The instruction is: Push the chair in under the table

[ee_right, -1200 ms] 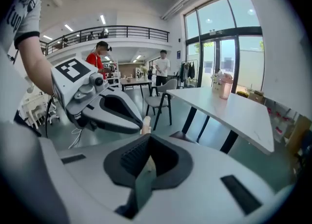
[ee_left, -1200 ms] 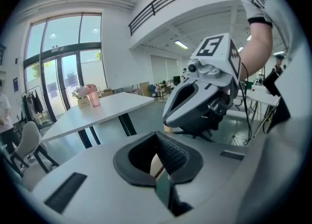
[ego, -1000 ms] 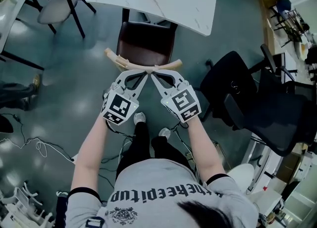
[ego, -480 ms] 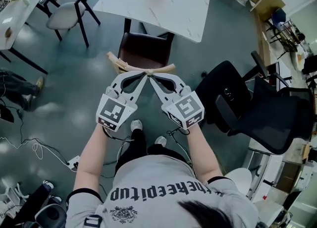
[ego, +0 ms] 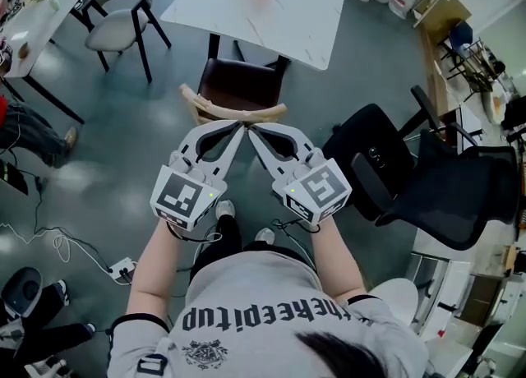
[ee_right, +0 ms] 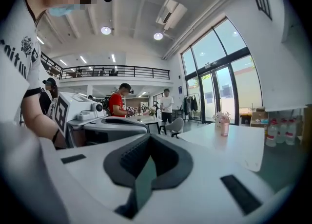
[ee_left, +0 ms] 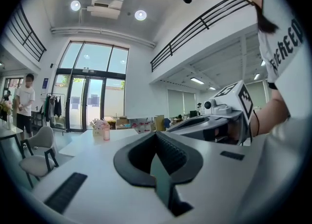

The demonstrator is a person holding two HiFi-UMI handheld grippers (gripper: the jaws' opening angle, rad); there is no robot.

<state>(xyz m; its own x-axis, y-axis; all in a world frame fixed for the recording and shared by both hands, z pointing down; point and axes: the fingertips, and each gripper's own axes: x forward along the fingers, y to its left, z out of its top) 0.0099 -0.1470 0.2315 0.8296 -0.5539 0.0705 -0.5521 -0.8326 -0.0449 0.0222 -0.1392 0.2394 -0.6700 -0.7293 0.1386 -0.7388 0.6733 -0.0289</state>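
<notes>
In the head view the chair (ego: 241, 85), with a dark brown seat and a curved wooden backrest (ego: 234, 111), stands with its seat front under the edge of the white marble table (ego: 263, 11). My left gripper (ego: 242, 125) and right gripper (ego: 251, 126) meet tip to tip just on the near side of the backrest, held up high. Both are shut with nothing between the jaws. The left gripper view shows its shut jaws and the tabletop (ee_left: 92, 142) with a pink cup (ee_left: 105, 131). The right gripper view shows the same table (ee_right: 234, 142). The chair is hidden in both gripper views.
A black office chair (ego: 427, 179) stands close on the right. A grey chair (ego: 119, 15) and another table are at the upper left. Cables (ego: 66, 245) lie on the floor to the left. Other people stand in the background (ee_right: 119, 101).
Both grippers have risen toward the head camera and look larger, their tips still together. The chair and table now appear smaller and further off.
</notes>
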